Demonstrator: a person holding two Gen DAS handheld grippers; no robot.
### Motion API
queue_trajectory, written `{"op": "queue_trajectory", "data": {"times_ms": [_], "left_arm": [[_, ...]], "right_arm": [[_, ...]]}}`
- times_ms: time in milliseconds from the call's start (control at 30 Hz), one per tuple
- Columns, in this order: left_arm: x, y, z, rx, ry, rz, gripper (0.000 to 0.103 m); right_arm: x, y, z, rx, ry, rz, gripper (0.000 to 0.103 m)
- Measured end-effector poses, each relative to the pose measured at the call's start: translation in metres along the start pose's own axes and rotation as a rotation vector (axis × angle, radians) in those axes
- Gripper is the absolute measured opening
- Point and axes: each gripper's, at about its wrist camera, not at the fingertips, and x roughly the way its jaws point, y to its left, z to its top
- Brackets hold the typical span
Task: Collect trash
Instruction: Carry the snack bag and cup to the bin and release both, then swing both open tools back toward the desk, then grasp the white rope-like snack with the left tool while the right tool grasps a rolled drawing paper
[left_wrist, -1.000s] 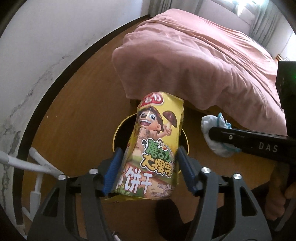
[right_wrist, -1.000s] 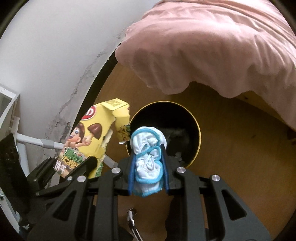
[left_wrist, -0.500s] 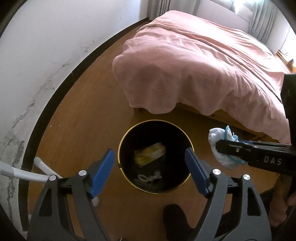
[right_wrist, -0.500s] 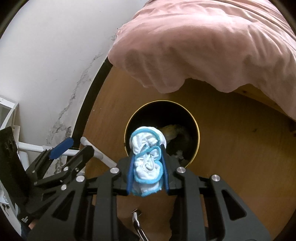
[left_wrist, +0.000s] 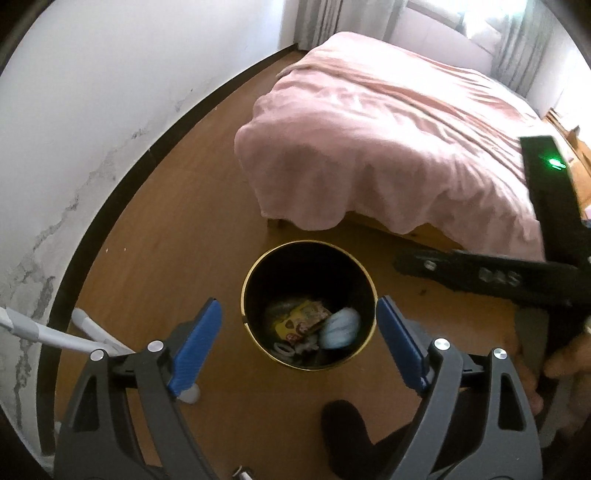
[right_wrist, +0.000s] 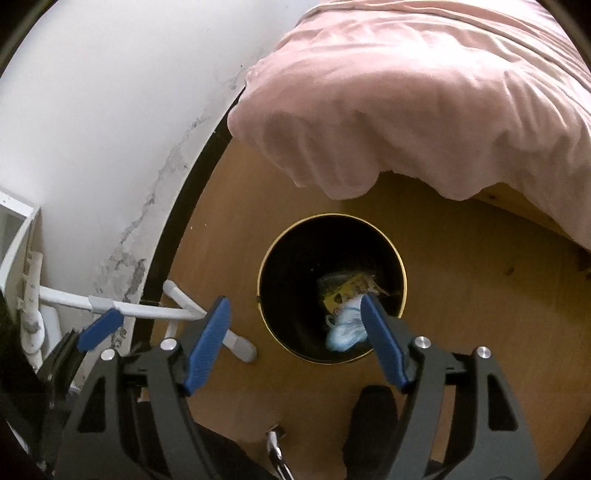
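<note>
Both sets of jaws stand spread and empty: the left gripper (left_wrist: 299, 334) and the right gripper (right_wrist: 295, 334) each hover above the black gold-rimmed bin (left_wrist: 248, 295). One pink-covered bed (left_wrist: 388, 147) stands just behind the bin; one white tubular frame (right_wrist: 147, 312) stands to its left by the wall. Inside the bin lie one yellow snack bag (left_wrist: 301, 319) and one white-and-blue cloth wad (left_wrist: 340, 328), side by side, with a few small scraps too dim to identify. Judgement: the drop step appears complete; the next move calls for lifting clear and looking for further trash.
</note>
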Motion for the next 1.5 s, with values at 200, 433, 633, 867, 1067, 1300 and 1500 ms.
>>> {"op": "queue_trajectory", "data": {"times_ms": [200,433,633,867,1067,1300,1500], "left_arm": [[-0.056,-0.017,0.002,0.059,-0.083,0.002,0.086],[-0.169,-0.004,-0.011,0.068,-0.247,0.051,0.089],[-0.271,0.056,-0.059,-0.025,-0.325,0.239,0.089],[-0.361,0.170,-0.143,-0.300,-0.305,0.534,0.090],[-0.431,0.259,-0.243,-0.618,-0.299,0.724,0.090],[-0.469,0.294,-0.316,-0.803,-0.307,0.777,0.090],[-0.466,0.311,-0.339,-0.849,-0.291,0.738,0.090]], "right_arm": [[-0.049,0.038,0.016,-0.098,-0.088,-0.029,0.071],[-0.144,0.134,0.020,-0.274,-0.289,0.019,0.076],[-0.156,0.277,-0.022,-0.566,-0.239,0.219,0.077],[-0.136,0.421,-0.103,-0.898,-0.110,0.431,0.079],[-0.124,0.505,-0.191,-1.183,-0.057,0.509,0.085],[-0.099,0.557,-0.275,-1.493,-0.090,0.445,0.087],[-0.072,0.569,-0.298,-1.566,-0.170,0.333,0.087]]}}
